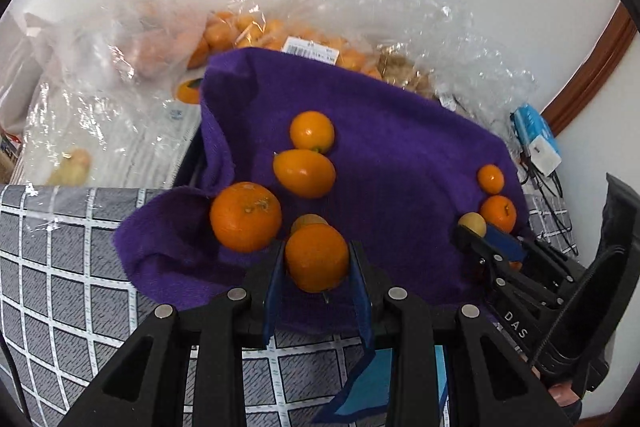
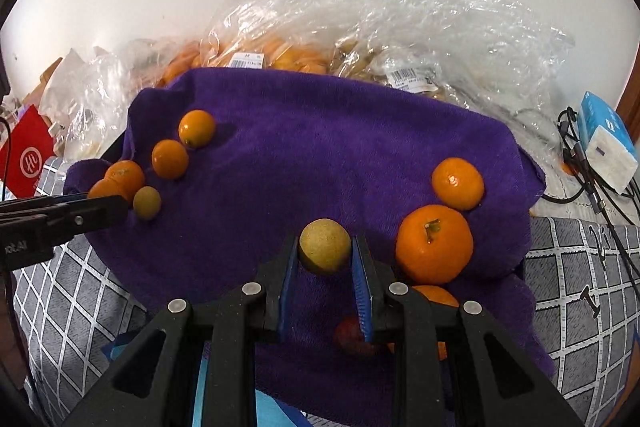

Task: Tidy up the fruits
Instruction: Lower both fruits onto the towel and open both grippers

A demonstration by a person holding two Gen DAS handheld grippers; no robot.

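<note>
Two claws over fuzzy purple towel (image 1: 400, 155), left claw (image 1: 317, 263) clamping round orange (image 1: 316, 257), right claw (image 2: 325, 255) clamping dull yellowish fruit (image 2: 325, 247)

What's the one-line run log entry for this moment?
left gripper: shut on orange | right gripper: shut on yellow-green fruit | both over purple towel

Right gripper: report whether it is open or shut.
Shut on the yellowish round fruit: the right gripper has both blue pads against the fruit's sides.

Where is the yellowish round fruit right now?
In the right wrist view the yellowish fruit sits low centre, clamped in the right gripper over the purple towel, left of a big orange.
</note>
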